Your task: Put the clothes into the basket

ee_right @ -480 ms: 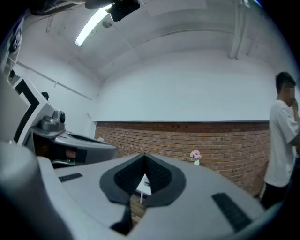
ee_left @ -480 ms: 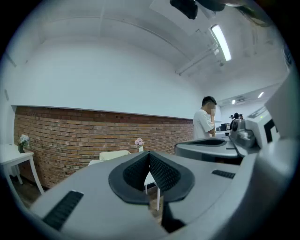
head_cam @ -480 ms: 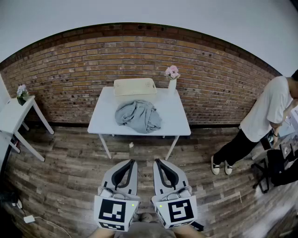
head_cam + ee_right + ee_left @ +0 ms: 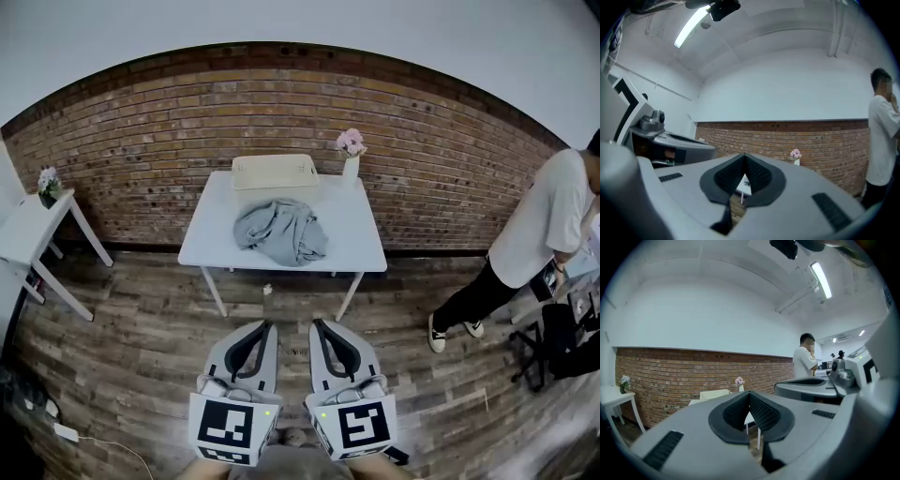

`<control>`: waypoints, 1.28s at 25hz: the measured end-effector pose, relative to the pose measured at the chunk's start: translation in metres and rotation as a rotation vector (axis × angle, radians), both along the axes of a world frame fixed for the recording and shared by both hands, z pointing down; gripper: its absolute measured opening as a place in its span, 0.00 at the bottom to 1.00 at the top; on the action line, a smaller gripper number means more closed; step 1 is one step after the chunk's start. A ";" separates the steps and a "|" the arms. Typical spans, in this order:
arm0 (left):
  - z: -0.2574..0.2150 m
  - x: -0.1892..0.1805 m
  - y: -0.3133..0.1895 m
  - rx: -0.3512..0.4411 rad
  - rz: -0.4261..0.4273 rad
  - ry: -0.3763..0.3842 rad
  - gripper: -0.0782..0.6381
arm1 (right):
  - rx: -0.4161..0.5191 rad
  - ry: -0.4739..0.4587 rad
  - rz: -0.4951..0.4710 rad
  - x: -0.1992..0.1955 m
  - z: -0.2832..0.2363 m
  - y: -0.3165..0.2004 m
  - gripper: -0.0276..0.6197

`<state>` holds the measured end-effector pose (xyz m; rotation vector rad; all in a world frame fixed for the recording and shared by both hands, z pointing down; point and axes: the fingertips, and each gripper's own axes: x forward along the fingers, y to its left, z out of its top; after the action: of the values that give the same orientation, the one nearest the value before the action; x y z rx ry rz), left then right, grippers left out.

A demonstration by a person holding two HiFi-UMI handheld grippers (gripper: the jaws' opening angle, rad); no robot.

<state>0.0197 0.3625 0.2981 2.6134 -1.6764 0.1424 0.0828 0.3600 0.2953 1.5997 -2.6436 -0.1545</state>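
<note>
While nothing is being held, step: approach is only beginning.
Tongs: left tongs [image 4: 265,326] and right tongs [image 4: 318,324] are both resting pressed together.
Laundry: clothes [image 4: 279,232] are lying on the table [image 4: 352,239] well ahead, basket [image 4: 274,184] just beyond.
Next: probably calling for walking forward, then opening.

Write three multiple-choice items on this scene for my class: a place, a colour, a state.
1. Where on the white table is the basket? A front edge; B back edge, by the brick wall; C left edge.
2. What colour are the clothes? A grey; B red; C black.
3. How are the left gripper and right gripper? A both open; B both holding cloth; C both shut, empty.
Answers: B, it stands on the wall side; A, the heap is grey; C, each gripper view shows jaws together, nothing between.
</note>
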 end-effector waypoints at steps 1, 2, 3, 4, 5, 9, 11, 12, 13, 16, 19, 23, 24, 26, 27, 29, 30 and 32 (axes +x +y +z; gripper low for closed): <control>0.000 0.001 -0.001 0.001 0.000 -0.001 0.11 | 0.004 -0.003 -0.005 0.001 -0.001 0.000 0.05; 0.000 0.003 -0.002 0.003 0.000 -0.003 0.11 | 0.007 -0.005 -0.011 0.002 -0.001 -0.001 0.05; 0.000 0.004 -0.003 0.004 -0.002 -0.003 0.11 | 0.008 -0.007 -0.016 0.004 -0.001 -0.001 0.05; 0.000 0.005 -0.004 0.003 -0.005 -0.003 0.11 | 0.009 -0.008 -0.018 0.007 -0.001 -0.002 0.05; 0.001 0.006 -0.005 0.004 -0.011 -0.003 0.11 | 0.010 -0.010 -0.018 0.010 0.000 -0.003 0.05; 0.004 0.008 -0.007 0.014 -0.037 -0.008 0.11 | 0.006 -0.023 -0.018 0.024 0.003 -0.007 0.05; 0.006 0.009 -0.008 0.011 -0.048 -0.007 0.11 | -0.001 -0.024 -0.017 0.029 0.006 -0.010 0.05; 0.007 0.010 -0.008 0.008 -0.054 -0.003 0.11 | -0.003 -0.022 -0.016 0.031 0.008 -0.011 0.05; 0.008 0.010 -0.009 0.007 -0.058 0.000 0.11 | -0.003 -0.018 -0.016 0.032 0.009 -0.012 0.05; 0.012 0.008 -0.012 0.006 -0.064 -0.001 0.11 | 0.002 -0.004 -0.021 0.032 0.012 -0.013 0.05; 0.015 0.007 -0.018 -0.001 -0.064 0.000 0.11 | 0.000 -0.004 -0.021 0.031 0.013 -0.019 0.05; 0.016 0.005 -0.030 0.001 -0.069 0.014 0.11 | -0.003 0.010 -0.029 0.029 0.017 -0.027 0.05; 0.016 0.004 -0.034 0.002 -0.069 0.015 0.11 | -0.004 0.014 -0.031 0.028 0.018 -0.030 0.05; 0.017 0.003 -0.042 0.006 -0.066 0.018 0.11 | -0.003 0.020 -0.031 0.027 0.019 -0.037 0.05; 0.016 0.002 -0.046 0.008 -0.065 0.019 0.11 | 0.001 0.022 -0.029 0.026 0.018 -0.041 0.05; 0.014 -0.001 -0.056 0.015 -0.063 0.018 0.11 | 0.011 0.025 -0.024 0.025 0.017 -0.050 0.05; 0.014 -0.004 -0.061 0.017 -0.062 0.020 0.11 | 0.015 0.026 -0.022 0.024 0.017 -0.056 0.05; 0.016 -0.009 -0.075 0.017 -0.061 0.025 0.11 | 0.023 0.031 -0.018 0.020 0.019 -0.068 0.05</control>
<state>0.0108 0.2878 0.3144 2.5619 -1.7547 0.0934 0.1029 0.2922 0.3141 1.5677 -2.6431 -0.2094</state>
